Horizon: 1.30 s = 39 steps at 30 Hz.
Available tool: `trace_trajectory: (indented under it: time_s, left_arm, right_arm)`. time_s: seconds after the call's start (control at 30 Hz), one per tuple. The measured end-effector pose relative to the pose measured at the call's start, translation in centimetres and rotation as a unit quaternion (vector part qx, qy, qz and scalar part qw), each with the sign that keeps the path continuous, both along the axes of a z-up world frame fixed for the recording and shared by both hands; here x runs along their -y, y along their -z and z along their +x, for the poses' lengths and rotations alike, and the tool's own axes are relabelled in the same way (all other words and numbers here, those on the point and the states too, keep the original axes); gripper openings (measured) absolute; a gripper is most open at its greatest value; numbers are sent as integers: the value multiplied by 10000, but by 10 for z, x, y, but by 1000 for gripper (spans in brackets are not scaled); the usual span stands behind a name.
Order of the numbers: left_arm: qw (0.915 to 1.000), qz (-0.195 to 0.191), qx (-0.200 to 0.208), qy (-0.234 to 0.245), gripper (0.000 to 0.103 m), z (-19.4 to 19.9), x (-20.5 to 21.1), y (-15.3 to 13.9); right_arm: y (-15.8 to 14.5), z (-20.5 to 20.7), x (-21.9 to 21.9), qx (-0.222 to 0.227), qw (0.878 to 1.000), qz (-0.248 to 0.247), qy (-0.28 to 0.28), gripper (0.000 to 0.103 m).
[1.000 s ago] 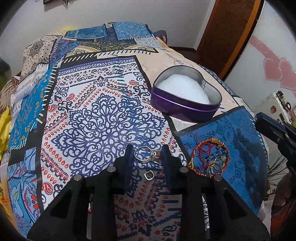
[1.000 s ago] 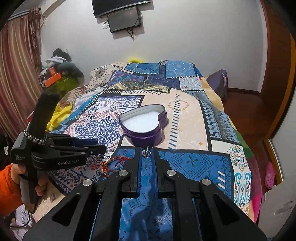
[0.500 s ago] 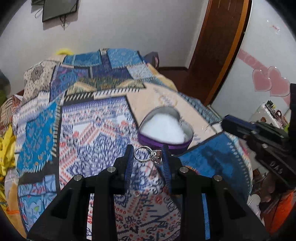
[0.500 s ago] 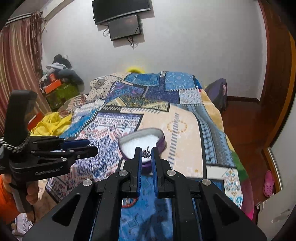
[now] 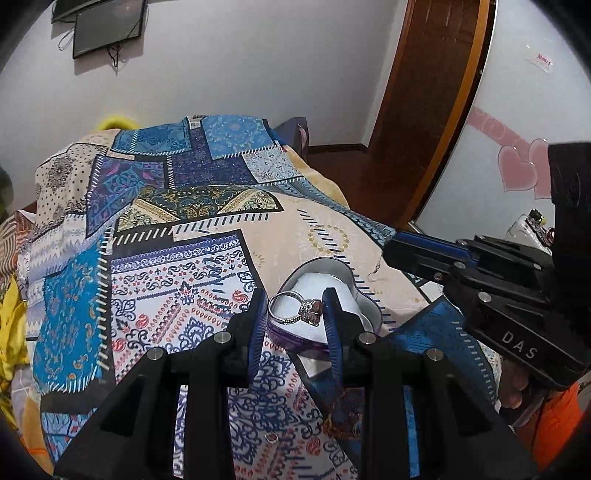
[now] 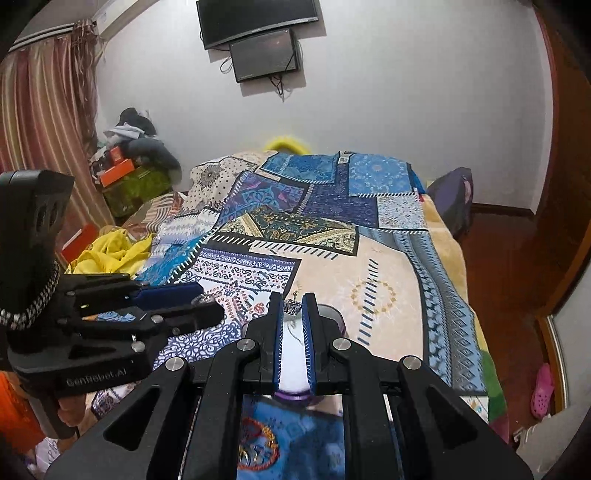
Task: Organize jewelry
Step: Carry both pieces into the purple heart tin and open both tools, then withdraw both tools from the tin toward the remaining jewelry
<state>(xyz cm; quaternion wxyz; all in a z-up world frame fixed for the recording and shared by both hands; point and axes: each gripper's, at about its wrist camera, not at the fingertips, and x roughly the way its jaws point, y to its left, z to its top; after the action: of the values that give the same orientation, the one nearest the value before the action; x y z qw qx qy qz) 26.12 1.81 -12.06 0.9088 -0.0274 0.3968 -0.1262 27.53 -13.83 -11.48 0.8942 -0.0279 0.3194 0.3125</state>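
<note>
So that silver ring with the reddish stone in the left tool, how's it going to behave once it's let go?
The ring looks rigid and probably light. Held only across its band and stone, it could slip or twist. Dropped on the heart-shaped tin's white padding it should settle; on the bedspread its round band might roll.

White walls, wall-mounted screens [image 6: 258, 35], striped curtain [image 6: 40, 122], patchwork bedspread [image 6: 332, 206], wooden door [image 5: 424, 110], reddish floor.

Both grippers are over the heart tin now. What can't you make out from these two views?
- Heart tin, right wrist view: mostly behind the right gripper.
- Crown charm: too small for detail.
- Ring in the left gripper: height above the tin unclear.
- Bangles: blurred, half hidden.
</note>
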Motion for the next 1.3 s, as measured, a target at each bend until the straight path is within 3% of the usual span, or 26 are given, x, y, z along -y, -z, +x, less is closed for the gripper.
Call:
trace_trajectory:
  time_s: [0.47,0.83,1.0,1.3]
  left_arm:
    - [9982,195,-456,329,30,30,14,37]
    - [9970,244,-614,406,30,34,17,47]
    - [9971,344,-520,437,30,29,19,41]
    - [9987,433,-191,206,30,4,10,9]
  right_arm:
    - [35,37,-9,-723,9966,-236,-318,9]
    - [43,47,-9,-1091,9923,-338,-473,9]
    - [42,44,-7,-1088,9922,-425,-444,10]
    - [14,17,2,-517,9969,-569,-156,16]
